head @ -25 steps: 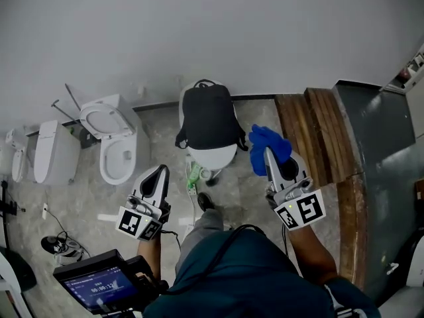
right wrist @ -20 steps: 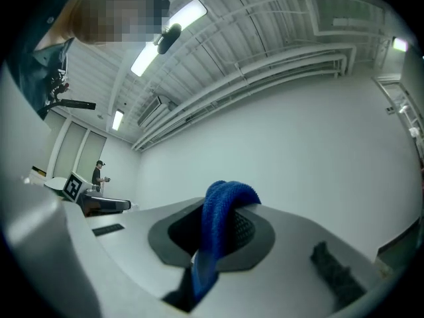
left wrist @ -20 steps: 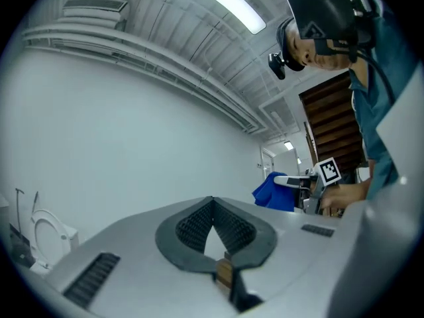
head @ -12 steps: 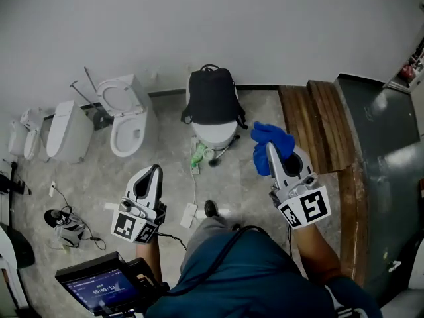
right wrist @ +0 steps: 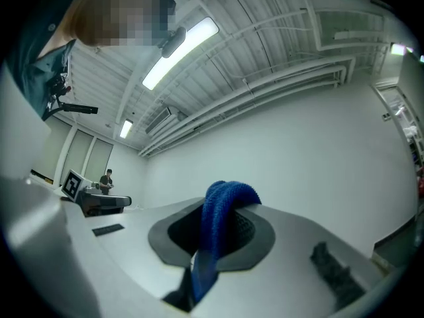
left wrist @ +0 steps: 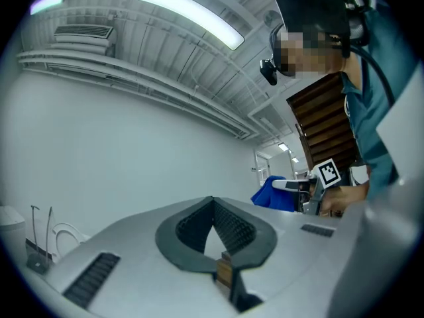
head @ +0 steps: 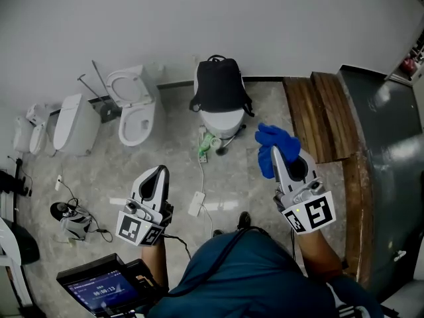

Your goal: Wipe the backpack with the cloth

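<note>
I see a pale stone floor (head: 165, 164) running up to a white wall (head: 199, 18). Dark wooden planks (head: 318, 111) lie on the right. On the left stand an open toilet (head: 136, 108) and a closed toilet (head: 74, 124).

The black backpack (head: 220, 86) sits upright on a white toilet-like fixture (head: 222, 121) against the wall. It is well apart from both tools.

My left hand-held gripper (head: 159, 172) hangs over the floor with its jaws pressed together at the tips and nothing between them. My right hand-held gripper (head: 277, 152) pinches the blue cloth (head: 275, 141), which bunches out past its tips.

On the floor between me and the backpack are a green object (head: 207, 144), a white power strip (head: 196, 204) and its thin cable (head: 201, 174). A small screen (head: 99, 287) glows at lower left.
</note>
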